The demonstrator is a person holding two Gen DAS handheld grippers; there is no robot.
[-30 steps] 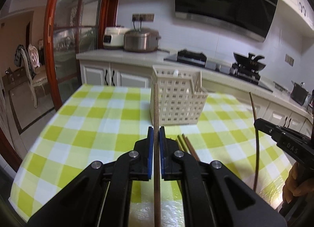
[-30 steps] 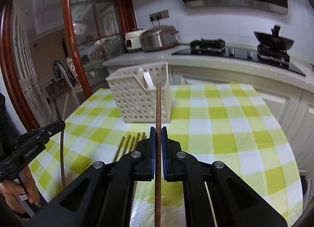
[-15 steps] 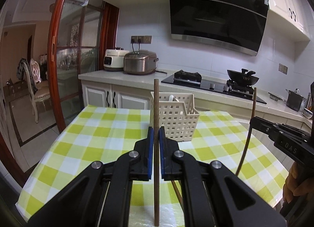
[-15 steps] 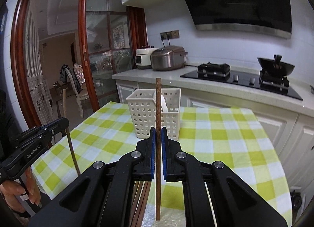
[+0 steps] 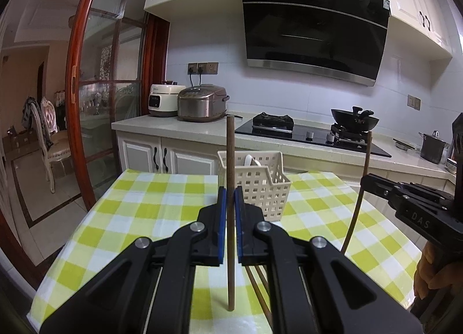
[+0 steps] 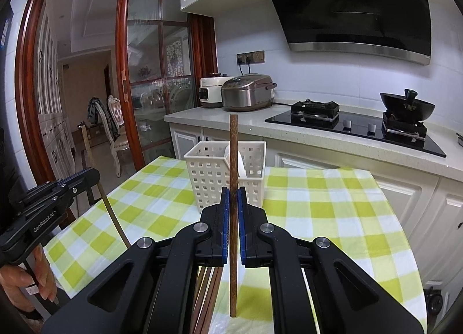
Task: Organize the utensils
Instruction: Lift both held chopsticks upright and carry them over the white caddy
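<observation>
- The left gripper [image 5: 230, 192] was clenched on a brown chopstick [image 5: 230, 160], which stood upright between the blue pads; its upper end rose above the jaws and its lower end hung clear of the cloth below
- In the right wrist view the left gripper [image 6: 86, 173] showed at the left edge, its chopstick [image 6: 115, 222] slanting down toward the table, and a person's hand [image 6: 20, 284] wrapped the handle underneath
- More chopsticks [image 5: 257, 279] lay flat on the green-and-white checked tablecloth [image 5: 139, 212], just below and between the two grippers, partly hidden by the gripper bodies
- A cream perforated basket [image 5: 260, 186] stood upright on the cloth straight ahead of both grippers, near but not touching either held stick; something white [image 5: 249, 159] leaned inside it, too hidden to name
- The right gripper [image 6: 233, 193] was likewise clamped on a second chopstick [image 6: 233, 157], vertical between its pads, lower tip off the cloth
- In the left wrist view the right gripper [image 5: 367, 180] came in from the right edge, its chopstick [image 5: 358, 198] nearly upright with a slight lean, and fingers [image 5: 428, 273] gripped the handle at the lower right
- Both grippers pointed slightly downward toward the basket, side by side and apart
</observation>
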